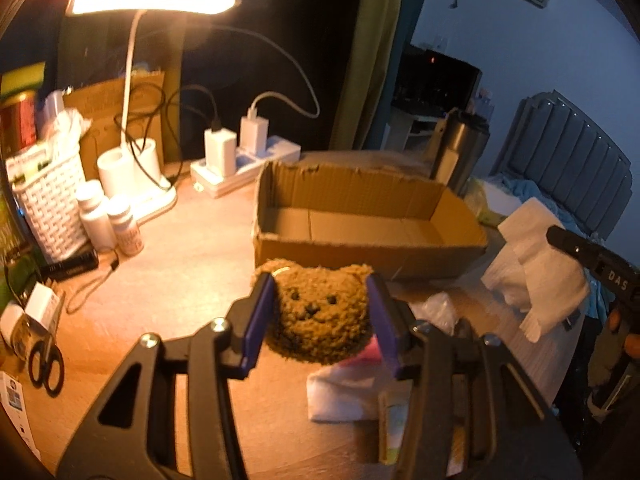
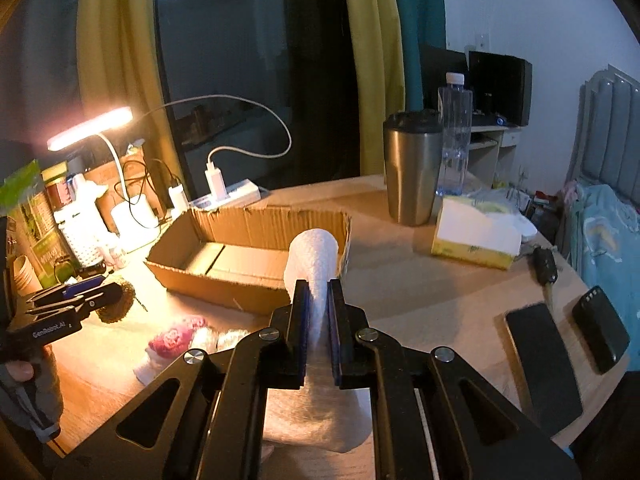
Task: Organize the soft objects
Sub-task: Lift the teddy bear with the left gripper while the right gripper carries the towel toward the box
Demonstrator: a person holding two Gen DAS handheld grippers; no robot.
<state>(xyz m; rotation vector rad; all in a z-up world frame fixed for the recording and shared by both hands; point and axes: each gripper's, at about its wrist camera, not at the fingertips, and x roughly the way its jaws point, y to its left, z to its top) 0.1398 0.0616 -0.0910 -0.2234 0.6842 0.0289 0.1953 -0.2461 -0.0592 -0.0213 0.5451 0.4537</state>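
Pinched between the left gripper's (image 1: 320,312) blue pads was a brown fuzzy bear-face plush (image 1: 318,314), held above the wooden desk (image 1: 192,264); the right gripper (image 2: 319,316), pressed tight, clamped a white textured cloth (image 2: 314,256). Both sat just short of the open, shallow cardboard box (image 1: 360,196). Each load probably needed carrying clear over the near wall before release.

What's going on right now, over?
Left gripper shut on bear. Right gripper shut on white cloth. Box ahead, open, nothing blocking.
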